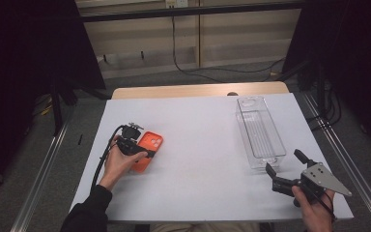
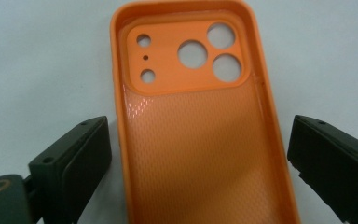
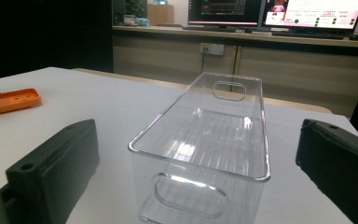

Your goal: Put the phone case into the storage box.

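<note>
The person wears a black sleeve (image 1: pixel 89 212); each black gripper trails a black cable (image 1: pixel 101 162), the right gripper (image 1: pixel 285 166) topped by a grey triangular plate (image 1: pixel 324 178).

Left claw (image 2: pixel 196 158) spread wide, orange phone case (image 2: pixel 196 121) between jaws, bare tabletop (image 1: pixel 198 145) beyond. Right claw (image 3: pixel 196 163) faces clear bin (image 3: pixel 209 140) dead ahead; free tabletop either side.

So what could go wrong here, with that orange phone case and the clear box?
The left gripper is open with a jaw on each side of the orange phone case, which lies flat on the table. The case looks thin and bendy, so a squeeze might buckle it or let it slip out. The clear box stands near the table's right edge, just ahead of the open right gripper; a nudge might push it off.
</note>
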`<state>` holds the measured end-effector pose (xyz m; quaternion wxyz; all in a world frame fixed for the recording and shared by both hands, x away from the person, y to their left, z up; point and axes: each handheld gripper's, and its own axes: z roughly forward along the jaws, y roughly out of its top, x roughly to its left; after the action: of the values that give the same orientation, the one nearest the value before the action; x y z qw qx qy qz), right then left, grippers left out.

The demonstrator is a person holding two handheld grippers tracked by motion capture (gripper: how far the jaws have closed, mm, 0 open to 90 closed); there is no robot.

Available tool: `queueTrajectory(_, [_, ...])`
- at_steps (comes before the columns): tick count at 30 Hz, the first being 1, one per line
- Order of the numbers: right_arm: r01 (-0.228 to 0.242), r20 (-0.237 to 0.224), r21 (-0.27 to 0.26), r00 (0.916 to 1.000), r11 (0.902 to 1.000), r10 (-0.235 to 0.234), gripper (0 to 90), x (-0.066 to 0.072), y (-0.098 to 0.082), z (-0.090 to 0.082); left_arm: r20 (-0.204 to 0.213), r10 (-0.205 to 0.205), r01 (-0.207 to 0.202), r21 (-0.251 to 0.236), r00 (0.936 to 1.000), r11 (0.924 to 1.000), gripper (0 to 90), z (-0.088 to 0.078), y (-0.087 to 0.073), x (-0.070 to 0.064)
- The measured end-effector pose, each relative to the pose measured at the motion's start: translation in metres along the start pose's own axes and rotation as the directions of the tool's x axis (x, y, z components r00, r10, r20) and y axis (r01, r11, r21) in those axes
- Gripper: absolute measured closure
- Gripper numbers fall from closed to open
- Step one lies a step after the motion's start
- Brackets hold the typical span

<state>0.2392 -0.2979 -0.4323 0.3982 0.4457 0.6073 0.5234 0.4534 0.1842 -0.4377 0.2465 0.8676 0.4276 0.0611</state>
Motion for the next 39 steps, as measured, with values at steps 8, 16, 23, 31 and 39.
queueTrajectory(8, [-0.003,-0.003,0.002,1.0000,1.0000,0.003,0.0,0.000,0.000,0.000,-0.062,0.049,-0.047,0.024,0.9969,0.9986,6.4,0.003,0.000,-0.008])
queueTrajectory(16, [0.001,-0.006,0.001,1.0000,1.0000,-0.001,0.0,0.000,0.000,0.000,-0.082,0.044,-0.042,0.030,0.9957,0.9987,7.4,0.005,0.000,-0.009])
queueTrajectory(23, [0.004,-0.005,-0.002,1.0000,1.0000,-0.004,0.0,0.001,0.000,-0.001,-0.078,0.032,-0.030,0.029,0.9964,0.9991,12.3,0.003,0.000,-0.010])
queueTrajectory(31, [0.004,-0.004,-0.001,1.0000,1.0000,-0.004,0.0,0.001,0.000,-0.001,-0.078,0.017,-0.015,0.034,0.9968,0.9993,15.0,0.002,0.001,-0.010])
queueTrajectory(39, [0.001,-0.004,0.001,1.0000,1.0000,-0.001,0.0,0.000,0.000,-0.001,-0.071,0.011,-0.009,0.027,0.9974,0.9996,15.4,0.000,0.001,-0.009])
